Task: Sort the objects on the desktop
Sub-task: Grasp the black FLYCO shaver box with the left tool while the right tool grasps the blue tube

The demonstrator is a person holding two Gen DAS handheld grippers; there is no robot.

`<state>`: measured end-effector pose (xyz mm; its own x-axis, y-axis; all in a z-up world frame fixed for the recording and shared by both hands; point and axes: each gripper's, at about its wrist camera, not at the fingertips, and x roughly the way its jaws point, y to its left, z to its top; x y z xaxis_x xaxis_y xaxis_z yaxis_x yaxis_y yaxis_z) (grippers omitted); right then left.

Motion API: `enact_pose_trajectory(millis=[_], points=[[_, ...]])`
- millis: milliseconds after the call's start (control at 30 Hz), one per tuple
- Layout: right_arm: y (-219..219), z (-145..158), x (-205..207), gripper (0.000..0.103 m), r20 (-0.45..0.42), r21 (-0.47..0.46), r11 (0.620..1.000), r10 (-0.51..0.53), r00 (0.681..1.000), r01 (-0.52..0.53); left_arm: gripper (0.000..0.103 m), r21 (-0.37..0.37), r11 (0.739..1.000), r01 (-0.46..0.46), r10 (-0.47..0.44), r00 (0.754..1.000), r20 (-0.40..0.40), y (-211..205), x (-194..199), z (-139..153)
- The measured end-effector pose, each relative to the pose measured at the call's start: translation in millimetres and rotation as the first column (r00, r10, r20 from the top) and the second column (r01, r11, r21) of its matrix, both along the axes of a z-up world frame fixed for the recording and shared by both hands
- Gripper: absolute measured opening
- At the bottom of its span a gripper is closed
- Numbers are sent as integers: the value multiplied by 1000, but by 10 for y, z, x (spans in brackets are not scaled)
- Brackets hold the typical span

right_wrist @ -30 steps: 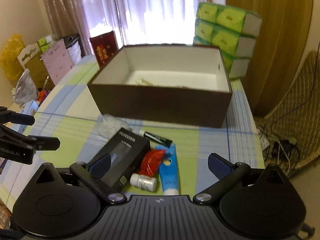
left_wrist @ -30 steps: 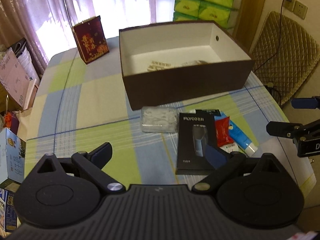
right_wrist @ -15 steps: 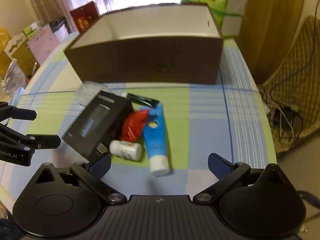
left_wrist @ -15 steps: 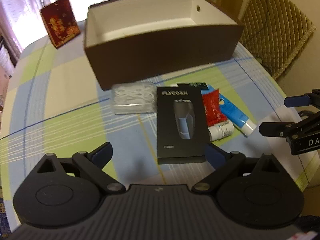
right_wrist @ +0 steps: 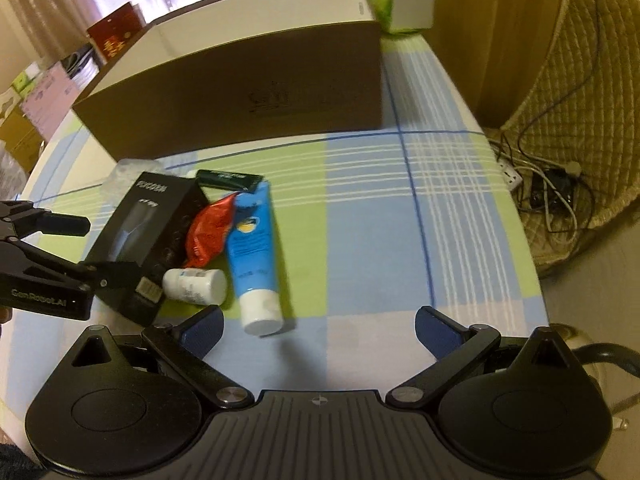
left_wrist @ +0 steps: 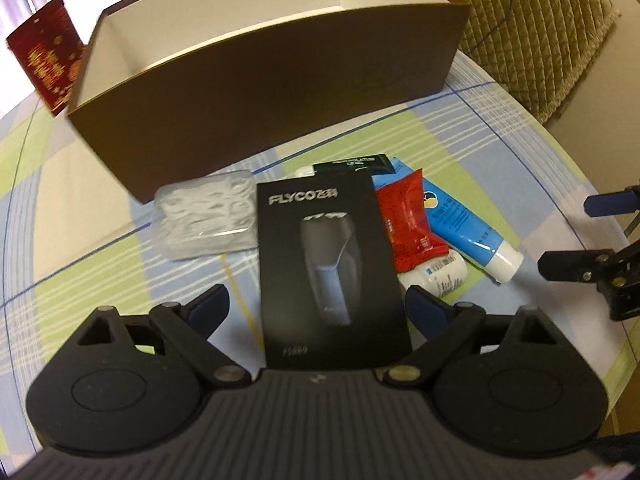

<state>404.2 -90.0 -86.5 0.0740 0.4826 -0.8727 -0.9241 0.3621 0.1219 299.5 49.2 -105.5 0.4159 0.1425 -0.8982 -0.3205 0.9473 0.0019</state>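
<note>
The left tool [left_wrist: 316,300] is spread wide, its blue-padded fingers [left_wrist: 210,304] on either side of the near end of a black rectangular shaver carton [left_wrist: 332,268] printed FLYCO, not touching it. The carton lies flat on the checked blue, green and white cloth of the worktop [left_wrist: 100,256], just in front of a large brown open-topped cardboard box [left_wrist: 276,92] with a white interior. To the carton's left lies a clear plastic pack of white pieces [left_wrist: 206,216]; to its right, touching one another, lie a red foil sachet [left_wrist: 408,224], a blue squeeze tube with a white cap [left_wrist: 464,228] and a small white bottle [left_wrist: 436,276] on its side. A dark green slim box [left_wrist: 354,164] lies behind them, near the brown box's wall.

The right tool [right_wrist: 318,328] is released too, holding nothing, fingers apart over bare cloth to the right of the tube's cap. A red patterned gift bag [left_wrist: 44,60] stands behind the box at the left.
</note>
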Motion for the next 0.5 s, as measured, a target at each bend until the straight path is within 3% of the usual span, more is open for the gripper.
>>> enact_pose_trajectory(millis=[100, 167, 300, 500], points=[[-5, -5, 43, 100, -3, -4, 1000, -9, 1000, 9, 88, -4, 1000, 5, -6, 1000, -18, -8, 112, -89], [-4, -10, 47, 100, -4, -5, 1000, -7, 1000, 7, 80, -20, 1000, 15, -16, 1000, -23, -9, 154, -143], [14, -24, 0, 99, -3, 10, 1000, 17, 1000, -17, 79, -8, 1000, 30, -30, 999, -16, -39, 114, -181], [111, -103, -99, 71, 12, 27, 996, 87, 996, -88, 79, -16, 999, 42, -42, 999, -15, -71, -197, -183]])
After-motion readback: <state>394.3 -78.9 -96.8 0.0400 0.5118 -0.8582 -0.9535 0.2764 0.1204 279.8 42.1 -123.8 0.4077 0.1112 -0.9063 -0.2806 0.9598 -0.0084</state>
